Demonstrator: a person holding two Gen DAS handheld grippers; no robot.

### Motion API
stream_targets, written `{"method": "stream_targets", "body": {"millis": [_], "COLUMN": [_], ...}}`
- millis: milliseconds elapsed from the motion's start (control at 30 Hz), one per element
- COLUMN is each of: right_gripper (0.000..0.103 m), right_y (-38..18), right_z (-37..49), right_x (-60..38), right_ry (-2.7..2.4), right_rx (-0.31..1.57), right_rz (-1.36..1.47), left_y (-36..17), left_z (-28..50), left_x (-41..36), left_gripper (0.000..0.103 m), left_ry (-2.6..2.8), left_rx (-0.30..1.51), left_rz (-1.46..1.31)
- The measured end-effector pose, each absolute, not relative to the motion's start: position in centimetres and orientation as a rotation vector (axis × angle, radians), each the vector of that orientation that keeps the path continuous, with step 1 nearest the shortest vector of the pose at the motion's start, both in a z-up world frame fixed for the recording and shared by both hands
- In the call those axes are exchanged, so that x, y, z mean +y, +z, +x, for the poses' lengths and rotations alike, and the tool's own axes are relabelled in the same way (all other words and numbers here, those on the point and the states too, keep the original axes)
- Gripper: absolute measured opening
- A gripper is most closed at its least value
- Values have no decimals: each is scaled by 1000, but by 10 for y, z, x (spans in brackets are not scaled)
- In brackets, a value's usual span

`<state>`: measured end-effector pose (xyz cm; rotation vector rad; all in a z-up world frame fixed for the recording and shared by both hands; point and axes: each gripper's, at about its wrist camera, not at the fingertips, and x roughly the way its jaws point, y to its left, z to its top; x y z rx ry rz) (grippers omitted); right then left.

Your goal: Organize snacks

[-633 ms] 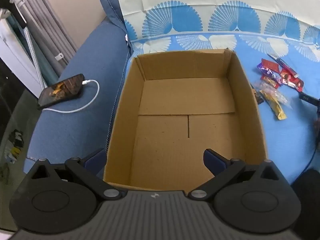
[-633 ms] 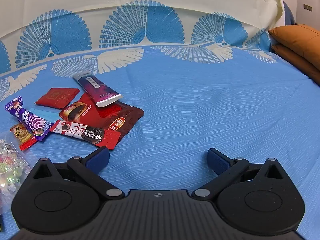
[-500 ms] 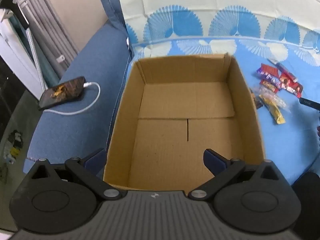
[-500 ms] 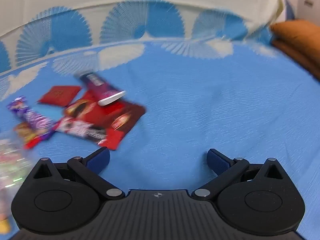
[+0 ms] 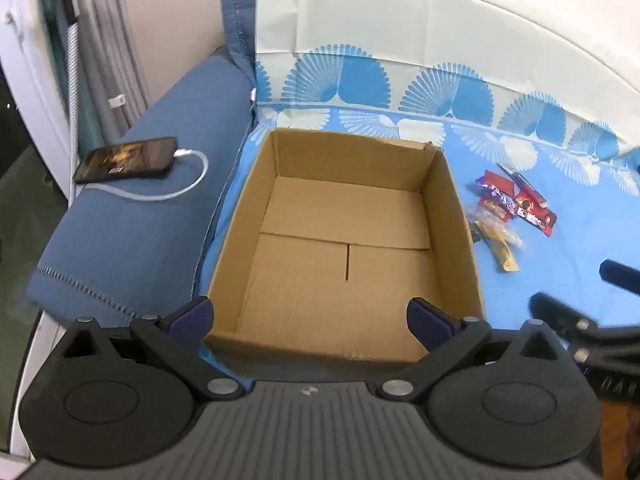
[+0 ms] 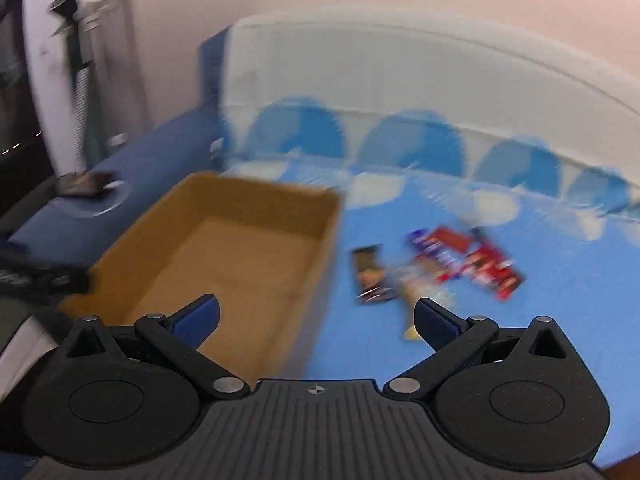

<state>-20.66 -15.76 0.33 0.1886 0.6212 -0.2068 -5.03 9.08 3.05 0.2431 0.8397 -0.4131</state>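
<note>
**Snacks wait to the right of an empty box**

The cardboard box (image 5: 344,240) sits on the blue patterned bedspread (image 5: 560,208) with nothing inside it. The snack wrappers (image 5: 510,206) lie in a loose heap just beyond the box's right wall, none in it yet. The left gripper (image 5: 310,316) hovers over the box's near wall, its jaws spread wide and holding nothing. The right gripper (image 6: 316,318), also spread wide and empty, looks past the box's near right corner; the blurred heap (image 6: 452,264) lies ahead and to its right. The right gripper looks nearer to the snacks, so the first pick probably falls to it. A dark bar (image 6: 370,274) beside the box wall runs lengthwise away from the gripper.
</note>
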Motion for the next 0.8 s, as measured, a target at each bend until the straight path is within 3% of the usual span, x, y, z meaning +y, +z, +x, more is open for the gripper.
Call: {"method": "stream_targets", "body": {"millis": [133, 367, 800], "right_gripper": [103, 103, 103], "right_y": [26, 6, 22], "right_z": [-212, -191, -207], "right_x": [-115, -55, -44], "right_ry": [-193, -192, -206], "right_rx": [632, 656, 630], "right_rz": [170, 110, 80], "left_y": [32, 38, 27], "left_z": [-49, -69, -86], "left_x": [106, 101, 103], "left_gripper": [103, 103, 103], "left_ry": [-397, -346, -338], "left_rx": [855, 855, 835], "left_rz": [256, 304, 290]}}
